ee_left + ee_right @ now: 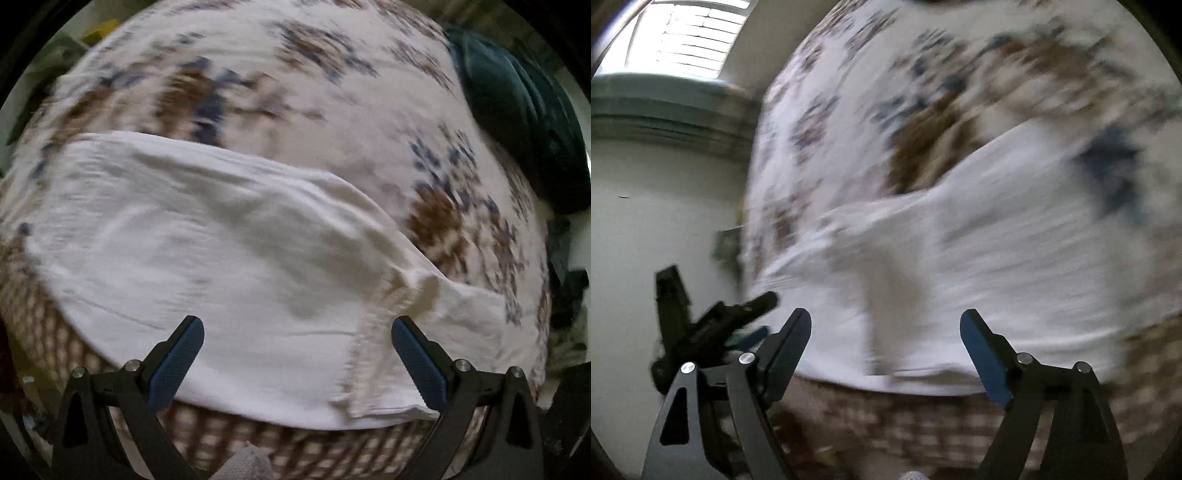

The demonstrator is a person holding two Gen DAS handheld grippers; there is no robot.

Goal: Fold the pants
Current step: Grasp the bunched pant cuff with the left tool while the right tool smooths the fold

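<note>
Both tongs, left tongs (297,328) and right tongs (885,321), gape empty above the white pants (207,258) on the bed (332,74), so the loose fold may slump open

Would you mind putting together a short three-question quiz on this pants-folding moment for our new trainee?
1. True or false: the white pants lie on a patterned bedspread.
2. What are the jaws of the left gripper holding? A) a trouser leg B) nothing C) a dark cushion
3. In the right wrist view, what black object shows at lower left, beside the right gripper?

Key:
1. True.
2. B: the jaws stand wide apart above the cloth, as do the right gripper's.
3. The left gripper, off the bed's edge in that view.
</note>
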